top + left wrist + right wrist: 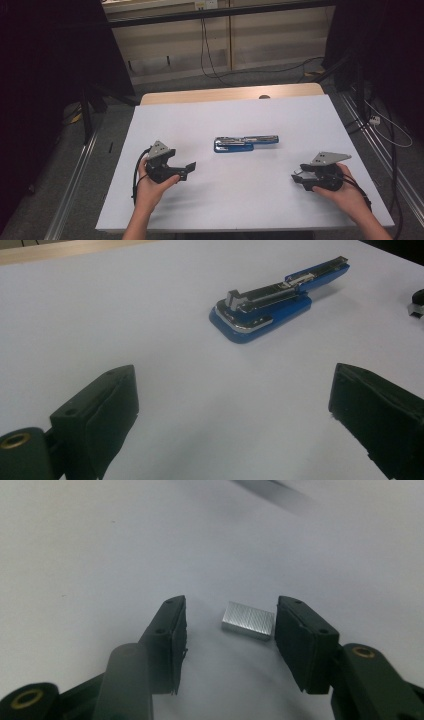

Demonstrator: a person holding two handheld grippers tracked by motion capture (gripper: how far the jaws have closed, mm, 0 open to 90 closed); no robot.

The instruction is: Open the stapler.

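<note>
A: White table top (240, 200) in high view, wood strip at far edge, dark floor w/ cables behind. What's on it?

B: Blue stapler (246, 143) near centre, lying flat, long axis roughly left-right. Metal top arm visible.

A: Grippers?

B: Left gripper (186, 170) at left, held in left hand (150, 182), jaws pointing right twd stapler but well apart from it. Right gripper (299, 177) at right, held in right hand (345, 192), jaws pointing left, low by the table. Grey plate on top of each.

A: Left gripper view?

B: Both black jaws spread wide, nothing between them, bare table (150, 315) only. Stapler (280, 297) ahead, upper right, opened up w/ top arm extended past the base. Clear gap to jaws. Dark bit of other gripper at right edge.

A: Right gripper view?

B: Jaws parted, released. Small silver staple block (248, 621) lies on table (100, 540) between jaw tips, closer to the right-hand jaw, just beside it; can't tell if touching. Other jaw clearly apart from it. Not gripped. Blurred dark streak at top, can't ID.
</note>
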